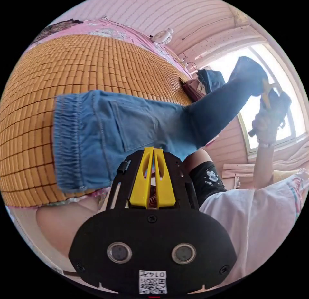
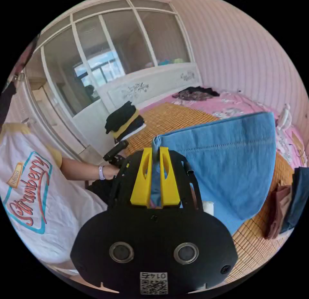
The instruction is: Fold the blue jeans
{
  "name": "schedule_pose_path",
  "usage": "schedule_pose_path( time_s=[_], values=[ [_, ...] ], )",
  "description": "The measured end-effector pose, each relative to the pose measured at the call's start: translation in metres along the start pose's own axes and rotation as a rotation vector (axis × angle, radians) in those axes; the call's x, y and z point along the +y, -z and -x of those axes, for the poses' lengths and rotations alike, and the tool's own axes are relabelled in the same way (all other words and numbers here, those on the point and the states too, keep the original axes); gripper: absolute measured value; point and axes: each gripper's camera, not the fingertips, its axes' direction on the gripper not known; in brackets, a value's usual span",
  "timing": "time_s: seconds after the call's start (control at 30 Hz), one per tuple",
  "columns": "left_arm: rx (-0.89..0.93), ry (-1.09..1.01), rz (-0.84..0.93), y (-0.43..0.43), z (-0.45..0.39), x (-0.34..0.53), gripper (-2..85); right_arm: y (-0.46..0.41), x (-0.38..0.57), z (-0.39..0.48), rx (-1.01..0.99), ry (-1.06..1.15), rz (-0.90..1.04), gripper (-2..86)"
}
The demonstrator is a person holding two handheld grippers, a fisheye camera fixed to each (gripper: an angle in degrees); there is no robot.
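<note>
Blue jeans (image 1: 128, 128) lie waist-end on the bamboo mat (image 1: 80, 63) of the bed, one leg raised toward the window (image 1: 283, 86). Left claw (image 1: 153, 150): jaws closed on the denim edge at the seat. Right claw (image 2: 155, 150): jaws closed on the leg hem, holding that fabric aloft. Folded clothes (image 2: 125, 120) sit stacked at the mat's far corner.

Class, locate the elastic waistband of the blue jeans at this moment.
In the left gripper view, the elastic waistband lies at the picture's left, resting on the bamboo mat near its edge, while the right gripper holds the leg end lifted toward the window.
</note>
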Motion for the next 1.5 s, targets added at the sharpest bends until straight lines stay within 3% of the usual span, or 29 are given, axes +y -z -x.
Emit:
schedule_pose_path(
  time_s=[0.07, 0.17, 0.37, 0.6, 0.8, 1.03, 1.2, 1.5],
  values=[
    [-0.060, 0.061, -0.042, 0.026, 0.016, 0.021, -0.9, -0.110, 0.012, 0.013, -0.103, -0.011, 0.230, 6.2],
    [-0.113, 0.131, -0.078, 0.054, 0.036, 0.050, -0.6, -0.185, 0.036, 0.010, -0.192, -0.115, 0.424, 6.5],
    [-0.031, 0.166, -0.091, 0.049, 0.046, 0.058, 5.3, -0.201, 0.027, -0.004, -0.163, -0.108, 0.480, 6.4],
    [-0.168, 0.145, 0.067, 0.004, 0.036, 0.030, 7.2, -0.220, 0.001, -0.022, -0.152, -0.162, 0.452, 5.8],
    [-0.093, 0.128, 0.168, -0.003, 0.032, 0.022, 12.3, -0.243, -0.015, -0.017, -0.187, -0.141, 0.479, 5.9],
    [-0.081, 0.223, 0.281, -0.027, 0.055, 0.025, 11.9, -0.255, -0.019, -0.020, -0.206, -0.190, 0.443, 5.5],
    [0.049, 0.225, 0.178, -0.026, 0.054, 0.017, 4.1, -0.265, -0.015, -0.033, -0.224, -0.294, 0.467, 5.3],
    [0.022, 0.177, 0.011, 0.008, 0.006, 0.032, 3.5, -0.267, -0.072, -0.063, -0.161, -0.341, 0.380, 7.2]
  ],
)
